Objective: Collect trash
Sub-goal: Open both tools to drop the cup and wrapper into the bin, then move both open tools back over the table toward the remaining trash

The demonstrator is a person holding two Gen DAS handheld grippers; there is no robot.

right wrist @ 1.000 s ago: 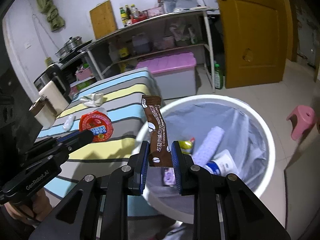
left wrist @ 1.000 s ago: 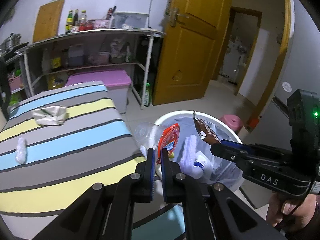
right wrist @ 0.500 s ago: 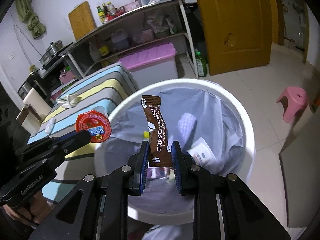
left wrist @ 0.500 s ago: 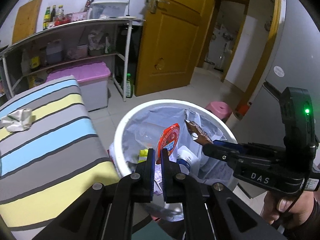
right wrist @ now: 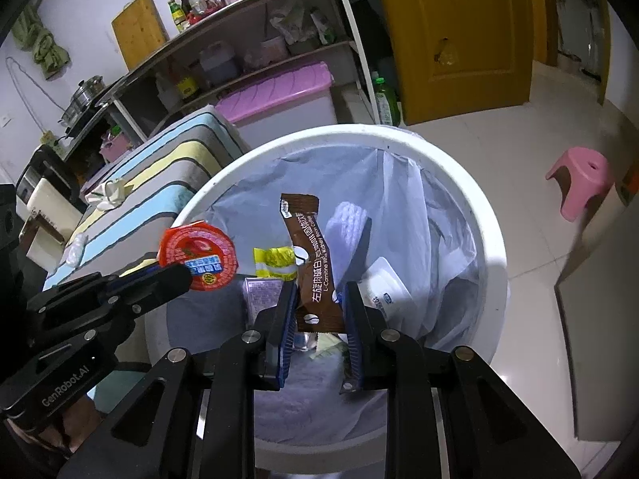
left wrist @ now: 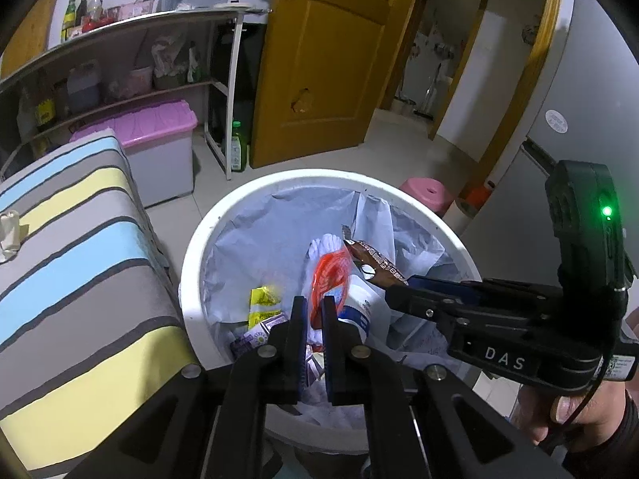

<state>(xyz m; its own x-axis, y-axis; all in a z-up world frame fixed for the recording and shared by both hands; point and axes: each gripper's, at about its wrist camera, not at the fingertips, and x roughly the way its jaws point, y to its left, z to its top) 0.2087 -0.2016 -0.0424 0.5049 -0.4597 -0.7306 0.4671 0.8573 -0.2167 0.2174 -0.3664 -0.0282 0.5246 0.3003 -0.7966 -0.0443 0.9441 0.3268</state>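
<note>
While both grippers hover over the lined bin (right wrist: 471, 199), the left gripper (left wrist: 313, 311) pinches a red-lidded cup (left wrist: 331, 275) and the right gripper (right wrist: 319, 303) a coffee sachet (right wrist: 311, 263) (release looks next).

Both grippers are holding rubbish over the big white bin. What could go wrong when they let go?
The red-lidded cup in the left gripper hangs near the trash bin rim on the striped table's side, so it might bounce out. The thin brown coffee sachet in the right gripper is light and could stick to a pad or flutter sideways. More trash, like the crumpled tissue, could be forgotten on the table.
</note>
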